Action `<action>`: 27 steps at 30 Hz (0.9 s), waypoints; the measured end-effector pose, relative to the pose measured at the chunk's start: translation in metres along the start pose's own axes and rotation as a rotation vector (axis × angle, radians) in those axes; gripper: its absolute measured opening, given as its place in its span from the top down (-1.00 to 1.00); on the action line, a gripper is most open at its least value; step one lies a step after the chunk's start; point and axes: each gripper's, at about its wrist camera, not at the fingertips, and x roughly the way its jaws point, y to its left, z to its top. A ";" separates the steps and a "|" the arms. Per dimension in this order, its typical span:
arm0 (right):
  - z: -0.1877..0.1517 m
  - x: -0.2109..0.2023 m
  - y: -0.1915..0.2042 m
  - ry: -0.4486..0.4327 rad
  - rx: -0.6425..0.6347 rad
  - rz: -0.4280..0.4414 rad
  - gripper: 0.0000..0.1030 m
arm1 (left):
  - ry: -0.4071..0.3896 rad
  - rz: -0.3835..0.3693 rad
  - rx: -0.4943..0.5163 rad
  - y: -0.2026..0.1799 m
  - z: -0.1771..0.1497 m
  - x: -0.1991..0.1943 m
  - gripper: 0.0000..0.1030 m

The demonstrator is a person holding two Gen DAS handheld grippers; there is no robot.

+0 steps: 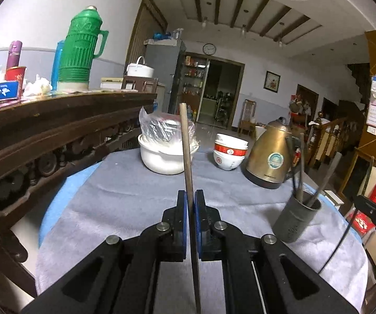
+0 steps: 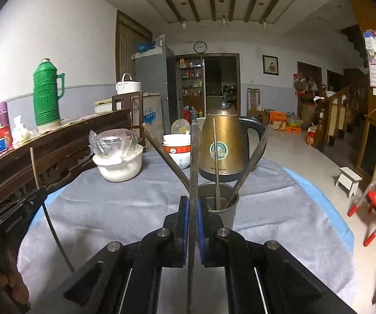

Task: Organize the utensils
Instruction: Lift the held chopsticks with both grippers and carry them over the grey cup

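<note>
— Left wrist view: what is gripped?
— A slim wooden chopstick is clamped upright in the left hand-held gripper; the dull metal holder stands on the bench's grey cloth, off to the right.
— Right wrist view?
— A dark chopstick is pinched upright by the right hand-held gripper; the cylindrical holder, already bristling with sticks, is seen just ahead, nearer this hand.

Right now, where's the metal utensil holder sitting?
The utensil holder stands on the grey cloth just in front of the brass kettle, directly ahead of the right tool; in the left wrist view it is at the right.
</note>
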 end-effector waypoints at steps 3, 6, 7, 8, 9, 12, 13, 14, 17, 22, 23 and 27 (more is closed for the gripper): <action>-0.003 -0.015 -0.003 0.004 0.007 0.003 0.87 | -0.003 -0.021 0.002 0.000 -0.002 -0.017 0.89; -0.007 -0.025 -0.006 0.011 0.023 0.008 0.87 | 0.004 -0.037 0.002 -0.001 -0.006 -0.028 0.89; -0.007 -0.027 -0.007 0.012 0.027 0.010 0.87 | 0.009 -0.041 0.001 -0.001 -0.006 -0.032 0.89; -0.007 -0.028 -0.008 0.013 0.030 0.011 0.87 | 0.016 -0.045 -0.004 -0.002 -0.006 -0.031 0.90; -0.007 -0.028 -0.009 0.015 0.035 0.013 0.87 | 0.025 -0.048 -0.012 -0.003 -0.005 -0.028 0.90; -0.006 -0.028 -0.009 0.022 0.042 0.020 0.87 | 0.063 -0.040 -0.023 -0.004 -0.001 -0.021 0.90; -0.006 -0.028 -0.009 0.023 0.043 0.021 0.87 | 0.075 -0.035 -0.026 -0.005 0.000 -0.020 0.90; -0.006 -0.028 -0.009 0.024 0.046 0.023 0.87 | 0.095 -0.024 -0.026 -0.007 0.003 -0.019 0.90; -0.005 -0.027 -0.011 0.029 0.061 0.029 0.87 | 0.141 -0.016 -0.037 -0.013 0.006 -0.012 0.90; 0.000 -0.031 -0.013 0.016 0.077 0.043 0.87 | 0.188 0.012 -0.031 -0.027 0.010 0.000 0.90; 0.002 -0.033 -0.012 0.010 0.078 0.043 0.87 | 0.196 0.018 -0.029 -0.030 0.012 0.000 0.90; 0.006 -0.043 -0.012 -0.005 0.082 0.047 0.87 | 0.211 0.029 -0.012 -0.041 0.015 0.005 0.90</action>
